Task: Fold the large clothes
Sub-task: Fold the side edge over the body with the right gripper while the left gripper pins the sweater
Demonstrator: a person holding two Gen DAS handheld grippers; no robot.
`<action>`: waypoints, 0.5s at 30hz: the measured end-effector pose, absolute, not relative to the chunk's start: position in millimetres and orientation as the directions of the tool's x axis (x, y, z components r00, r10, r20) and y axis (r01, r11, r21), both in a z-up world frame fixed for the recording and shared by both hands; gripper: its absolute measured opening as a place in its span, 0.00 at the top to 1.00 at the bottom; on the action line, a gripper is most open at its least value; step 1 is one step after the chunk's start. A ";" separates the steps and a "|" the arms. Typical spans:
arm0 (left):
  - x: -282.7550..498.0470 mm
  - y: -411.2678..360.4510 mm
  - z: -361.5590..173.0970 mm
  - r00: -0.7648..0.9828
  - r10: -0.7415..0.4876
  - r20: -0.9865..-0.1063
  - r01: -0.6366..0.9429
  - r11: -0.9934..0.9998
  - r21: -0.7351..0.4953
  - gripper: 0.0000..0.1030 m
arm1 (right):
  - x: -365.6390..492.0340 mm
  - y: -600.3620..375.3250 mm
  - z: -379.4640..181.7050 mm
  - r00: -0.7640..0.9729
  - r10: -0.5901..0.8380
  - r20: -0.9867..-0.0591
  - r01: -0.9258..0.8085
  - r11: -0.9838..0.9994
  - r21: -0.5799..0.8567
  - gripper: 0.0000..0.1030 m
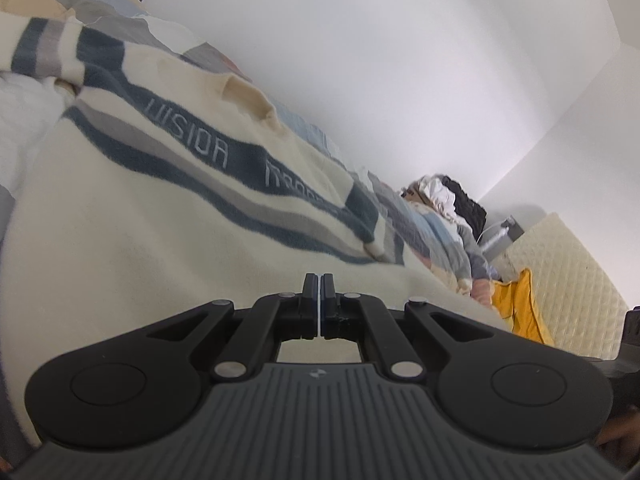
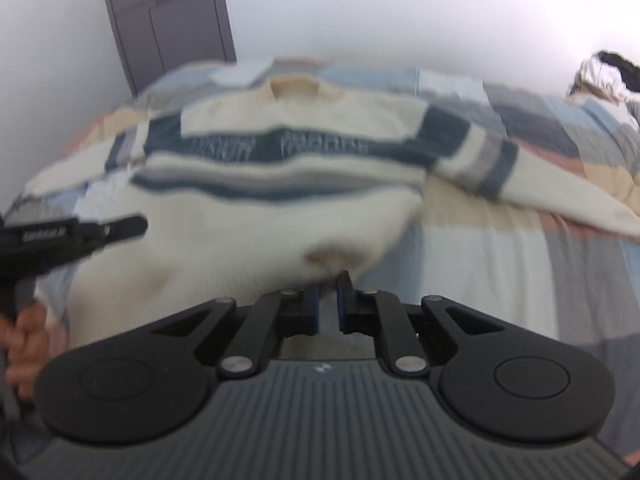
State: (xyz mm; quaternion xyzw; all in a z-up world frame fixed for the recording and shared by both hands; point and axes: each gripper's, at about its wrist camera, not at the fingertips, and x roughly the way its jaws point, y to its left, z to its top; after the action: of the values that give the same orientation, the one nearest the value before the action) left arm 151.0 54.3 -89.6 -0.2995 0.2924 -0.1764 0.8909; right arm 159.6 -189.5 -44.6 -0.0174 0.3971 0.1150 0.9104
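Two grippers, left gripper (image 1: pixel 319 280) and right gripper (image 2: pixel 328 280), each with jaws pinching the cream sweater (image 2: pixel 248 216) hem

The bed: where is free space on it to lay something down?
Free: the quilt right of the sweater, below its spread sleeve. Crowded: the middle under the sweater, and the far corner with the clothes pile.
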 end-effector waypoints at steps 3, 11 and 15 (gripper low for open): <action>152.9 48.7 -91.7 0.757 -0.484 -0.439 0.138 0.775 -0.616 0.99 | 152.6 -203.4 -45.9 0.602 0.147 -0.785 -0.237 0.971 0.000 0.97; 155.3 45.5 -103.7 0.730 -0.433 -0.528 0.063 0.813 -0.579 0.98 | 157.0 -231.8 -62.6 0.550 0.230 -0.803 -0.157 0.973 0.171 0.94; 151.0 45.9 -109.3 0.716 -0.433 -0.547 0.045 0.811 -0.583 0.98 | 172.4 -232.1 -82.6 0.505 0.291 -0.812 -0.096 0.954 0.283 0.86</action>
State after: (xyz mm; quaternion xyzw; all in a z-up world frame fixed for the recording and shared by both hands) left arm 151.0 45.9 -109.3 -0.2758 0.3517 -0.1354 0.8843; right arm 172.4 -232.1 -82.6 0.1008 0.4845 0.1124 0.8616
